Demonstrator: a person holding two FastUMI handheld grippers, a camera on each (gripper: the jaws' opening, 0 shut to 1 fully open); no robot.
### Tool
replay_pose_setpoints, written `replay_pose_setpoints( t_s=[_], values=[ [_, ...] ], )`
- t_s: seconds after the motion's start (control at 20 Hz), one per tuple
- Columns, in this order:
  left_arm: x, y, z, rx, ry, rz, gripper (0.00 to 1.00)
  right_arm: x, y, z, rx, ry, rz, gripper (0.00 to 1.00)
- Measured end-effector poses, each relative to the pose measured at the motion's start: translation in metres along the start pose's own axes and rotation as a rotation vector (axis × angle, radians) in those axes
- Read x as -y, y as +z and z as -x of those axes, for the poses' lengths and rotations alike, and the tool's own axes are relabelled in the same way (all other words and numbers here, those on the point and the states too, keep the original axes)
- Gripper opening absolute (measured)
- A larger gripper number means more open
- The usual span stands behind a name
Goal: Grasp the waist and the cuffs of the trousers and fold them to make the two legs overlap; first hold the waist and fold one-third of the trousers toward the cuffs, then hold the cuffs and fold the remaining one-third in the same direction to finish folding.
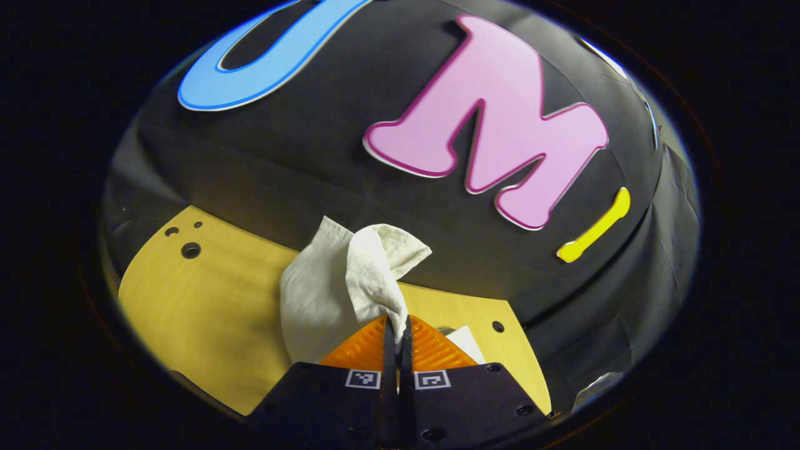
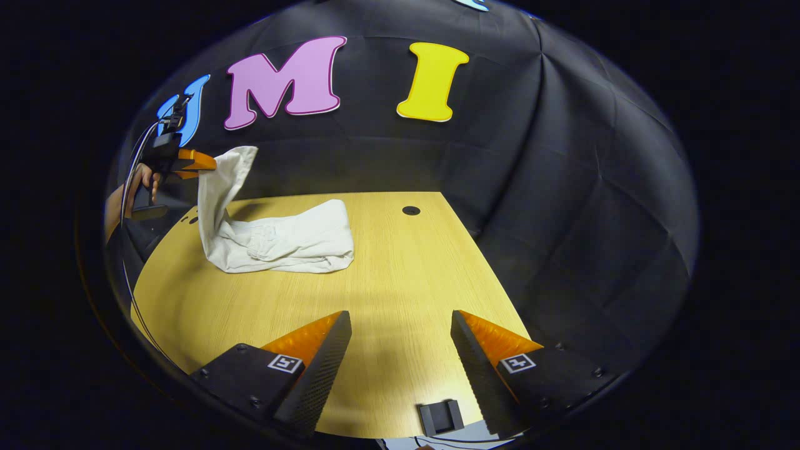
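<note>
Left gripper [image 1: 398, 328], jaws closed on a bunched end of the white trousers [image 1: 350, 281], which rise just ahead of its fingertips above the wooden table [image 1: 200, 300]. Right gripper [image 2: 400, 340], jaws wide apart and holding nothing, low over the table; a small black block [image 2: 440, 417] lies between its fingers. Farther ahead and to its left, the trousers lie heaped, one end lifted by the left gripper, held in a hand [image 2: 140, 181].

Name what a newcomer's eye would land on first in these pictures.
First, the white trousers: one end hangs lifted off the wooden table, pinched in the left tongs at the table's far left, while the rest lies bunched on the wood. Next, the right tongs gape open, holding nothing, over bare wood near the front edge.
</note>
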State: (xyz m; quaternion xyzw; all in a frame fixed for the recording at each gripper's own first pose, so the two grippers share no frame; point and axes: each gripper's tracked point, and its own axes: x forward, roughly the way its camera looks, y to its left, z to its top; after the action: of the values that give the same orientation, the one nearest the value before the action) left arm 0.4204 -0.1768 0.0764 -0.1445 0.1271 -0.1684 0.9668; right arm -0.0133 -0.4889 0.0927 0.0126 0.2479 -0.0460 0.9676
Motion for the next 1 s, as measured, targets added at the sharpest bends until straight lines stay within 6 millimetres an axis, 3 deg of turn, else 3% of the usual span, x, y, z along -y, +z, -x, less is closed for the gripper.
replay_pose_setpoints(
  t_s=[0.25, 0.45, 0.8, 1.0],
  values=[
    [0.071, -0.025, -0.032, -0.043, -0.07, -0.029, 0.05, 0.019, 0.005, -0.012, 0.012, -0.002, -0.031, 0.98],
    [0.109, -0.069, -0.067, -0.124, -0.093, -0.043, 0.05, 0.036, 0.003, -0.015, 0.005, 0.001, -0.045, 0.99],
    [0.137, -0.135, -0.096, -0.216, -0.059, -0.067, 0.05, 0.052, -0.007, -0.014, -0.01, -0.01, -0.08, 0.98],
    [0.136, -0.148, -0.101, -0.267, -0.044, -0.136, 0.12, 0.046, -0.017, -0.01, -0.02, -0.001, -0.096, 0.98]
  ],
)
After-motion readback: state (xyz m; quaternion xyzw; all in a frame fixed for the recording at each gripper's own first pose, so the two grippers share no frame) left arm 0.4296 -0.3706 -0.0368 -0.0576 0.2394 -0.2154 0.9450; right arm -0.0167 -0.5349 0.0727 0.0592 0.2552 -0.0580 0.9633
